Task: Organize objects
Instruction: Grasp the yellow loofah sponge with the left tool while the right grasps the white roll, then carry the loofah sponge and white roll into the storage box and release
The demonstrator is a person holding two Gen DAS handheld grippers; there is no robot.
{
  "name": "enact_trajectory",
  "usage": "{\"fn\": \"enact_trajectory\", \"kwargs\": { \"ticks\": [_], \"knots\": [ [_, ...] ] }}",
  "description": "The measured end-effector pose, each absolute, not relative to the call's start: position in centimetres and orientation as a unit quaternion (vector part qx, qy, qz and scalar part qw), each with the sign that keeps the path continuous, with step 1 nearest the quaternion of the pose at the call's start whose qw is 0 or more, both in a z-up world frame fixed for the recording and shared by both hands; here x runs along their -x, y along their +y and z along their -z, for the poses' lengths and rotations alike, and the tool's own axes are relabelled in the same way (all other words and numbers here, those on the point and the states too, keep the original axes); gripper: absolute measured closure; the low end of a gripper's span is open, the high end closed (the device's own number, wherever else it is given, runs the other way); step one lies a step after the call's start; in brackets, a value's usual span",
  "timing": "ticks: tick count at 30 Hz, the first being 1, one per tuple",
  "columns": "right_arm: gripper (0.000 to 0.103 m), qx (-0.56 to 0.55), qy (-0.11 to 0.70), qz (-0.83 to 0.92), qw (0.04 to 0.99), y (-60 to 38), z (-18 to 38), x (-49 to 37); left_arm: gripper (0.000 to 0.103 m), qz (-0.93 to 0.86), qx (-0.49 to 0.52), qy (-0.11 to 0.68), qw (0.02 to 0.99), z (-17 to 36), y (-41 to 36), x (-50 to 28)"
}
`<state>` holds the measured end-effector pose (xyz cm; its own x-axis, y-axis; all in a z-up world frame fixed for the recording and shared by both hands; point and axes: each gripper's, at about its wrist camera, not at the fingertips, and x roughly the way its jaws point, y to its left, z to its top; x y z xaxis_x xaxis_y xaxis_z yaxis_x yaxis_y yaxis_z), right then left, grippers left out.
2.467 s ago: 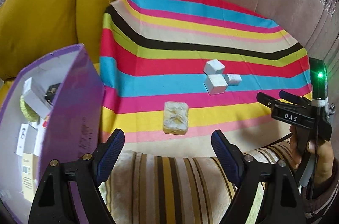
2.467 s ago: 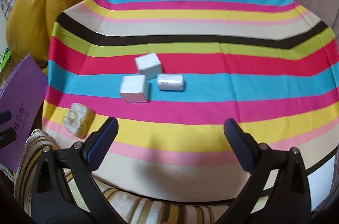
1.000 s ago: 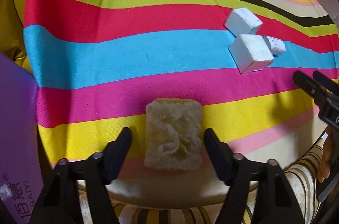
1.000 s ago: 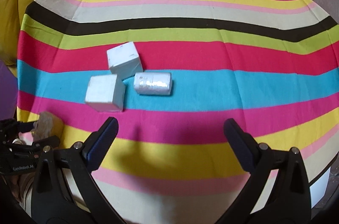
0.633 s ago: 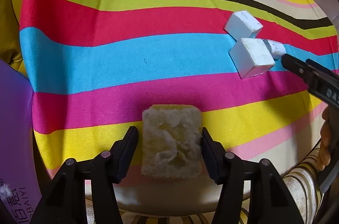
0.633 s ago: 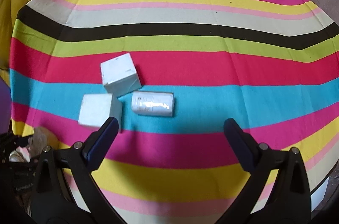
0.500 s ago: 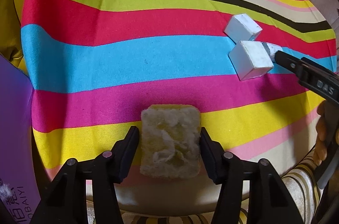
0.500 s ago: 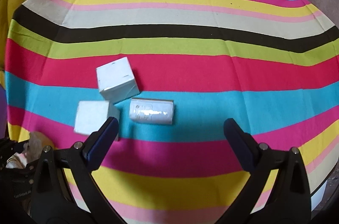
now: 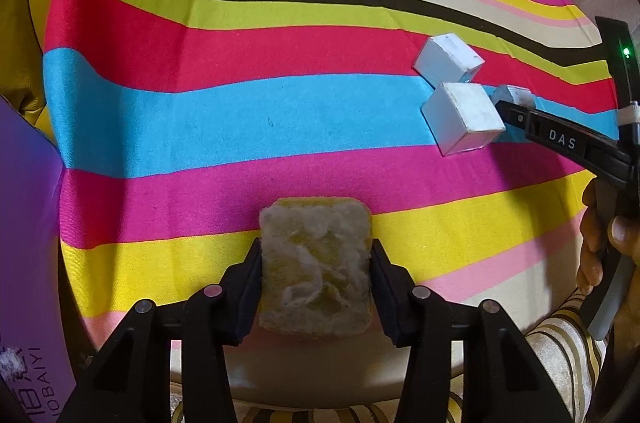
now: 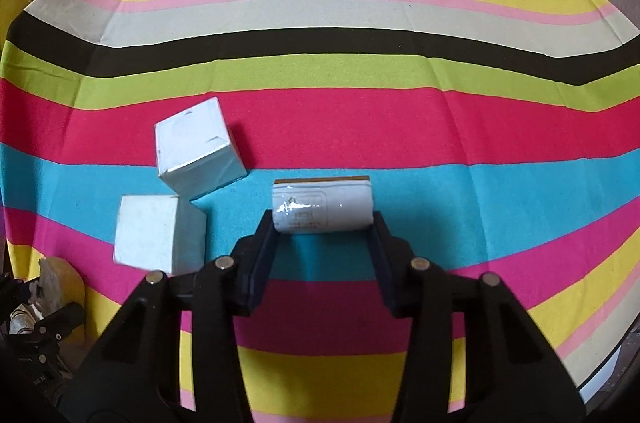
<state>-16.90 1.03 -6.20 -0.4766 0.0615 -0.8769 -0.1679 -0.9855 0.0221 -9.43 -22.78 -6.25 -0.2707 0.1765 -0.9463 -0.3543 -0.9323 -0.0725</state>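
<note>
Sponge (image 9: 316,269), yellow and frayed, lay on the yellow and pink stripes of the striped cloth (image 9: 200,111) covering the tabletop. In the left wrist view, the left gripper (image 9: 316,279) had its jaws pressed against the sponge's two sides, holding it. Beyond the sponge to the right sat the near white box (image 9: 464,117) and, just behind it, the far white box (image 9: 448,59). The right gripper (image 9: 516,113) reached in beside the near white box, with a person's hand (image 9: 600,243) on its handle, and a small white pack (image 9: 514,95) showed at its tip. A purple box (image 9: 28,243) stood left of the sponge.

In the right wrist view, the right gripper (image 10: 323,223) had its jaws closed against both ends of the small white pack (image 10: 322,209), which rested on the blue stripe of the striped cloth (image 10: 400,135). Left of the pack were the far white box (image 10: 196,147) and the near white box (image 10: 156,233), their corners touching. The sponge (image 10: 56,281) showed at the left edge.
</note>
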Motion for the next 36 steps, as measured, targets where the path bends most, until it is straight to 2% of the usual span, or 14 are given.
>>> {"fn": "enact_trajectory", "kwargs": {
  "ticks": [15, 36],
  "knots": [
    [0.054, 0.482, 0.072, -0.872, 0.041, 0.4, 2.2, 11.3, 0.053, -0.826, 0.535, 0.067, 0.166, 2.6, -23.8, 7.5],
    [0.054, 0.424, 0.038, -0.903, -0.058, -9.6, -6.6, 6.6, 0.053, -0.89, 0.431, 0.006, 0.146, -7.9, -30.8, 1.4]
  ]
}}
